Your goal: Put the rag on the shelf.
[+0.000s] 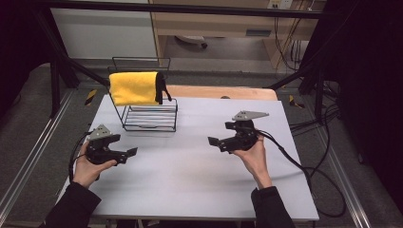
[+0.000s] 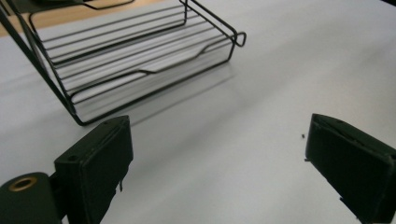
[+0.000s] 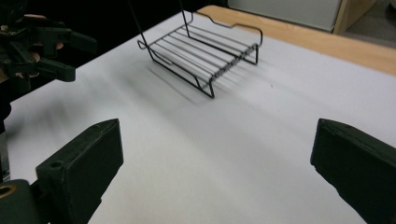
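Yellow cloth (image 1: 134,88): folded, draped over the top rail of the black wire rack (image 1: 151,118), hanging flat down its front, a dark edge at its right end. Rack: upright on the white tabletop (image 1: 199,175), far left of centre, its lower slatted shelf bare, frame undistorted.

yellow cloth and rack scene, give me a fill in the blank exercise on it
1. The yellow cloth hangs over the top of the black wire ____.
2. The jaws of the left gripper and the right gripper stand ____.
3. Between each gripper's jaws there is ____.
4. The rack stands on a ____ table.

Missing words: rack; open; nothing; white
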`<state>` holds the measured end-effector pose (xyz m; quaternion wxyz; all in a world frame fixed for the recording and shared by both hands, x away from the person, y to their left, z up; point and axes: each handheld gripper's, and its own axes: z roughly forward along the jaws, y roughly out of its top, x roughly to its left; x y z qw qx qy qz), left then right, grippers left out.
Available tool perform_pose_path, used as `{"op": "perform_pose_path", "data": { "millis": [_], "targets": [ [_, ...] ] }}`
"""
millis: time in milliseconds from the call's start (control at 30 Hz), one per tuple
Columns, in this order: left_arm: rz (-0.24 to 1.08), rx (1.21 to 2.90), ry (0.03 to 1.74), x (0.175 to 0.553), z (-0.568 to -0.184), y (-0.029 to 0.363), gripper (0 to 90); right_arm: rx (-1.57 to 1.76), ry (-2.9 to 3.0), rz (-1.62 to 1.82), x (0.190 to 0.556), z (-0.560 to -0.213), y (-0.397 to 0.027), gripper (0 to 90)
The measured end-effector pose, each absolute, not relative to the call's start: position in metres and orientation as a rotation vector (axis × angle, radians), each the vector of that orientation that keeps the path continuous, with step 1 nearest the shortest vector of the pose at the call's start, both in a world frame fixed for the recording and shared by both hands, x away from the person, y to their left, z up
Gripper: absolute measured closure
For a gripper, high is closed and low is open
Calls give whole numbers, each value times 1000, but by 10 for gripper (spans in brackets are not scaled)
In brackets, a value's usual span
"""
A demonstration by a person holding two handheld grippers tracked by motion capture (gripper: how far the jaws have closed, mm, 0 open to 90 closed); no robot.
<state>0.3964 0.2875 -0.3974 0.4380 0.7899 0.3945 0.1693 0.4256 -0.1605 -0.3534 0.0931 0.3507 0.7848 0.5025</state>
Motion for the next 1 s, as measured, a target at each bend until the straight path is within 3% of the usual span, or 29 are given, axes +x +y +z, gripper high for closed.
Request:
{"op": "perform_pose_path", "data": {
  "millis": [500,1000],
  "targets": [
    [422,1994,926,378,-432,288,93,1188,2308,1433,389,-428,-240,9],
    [427,2023,934,371,-444,293,83,1224,2240,1450,368,-444,-269,6]
  ]
}}
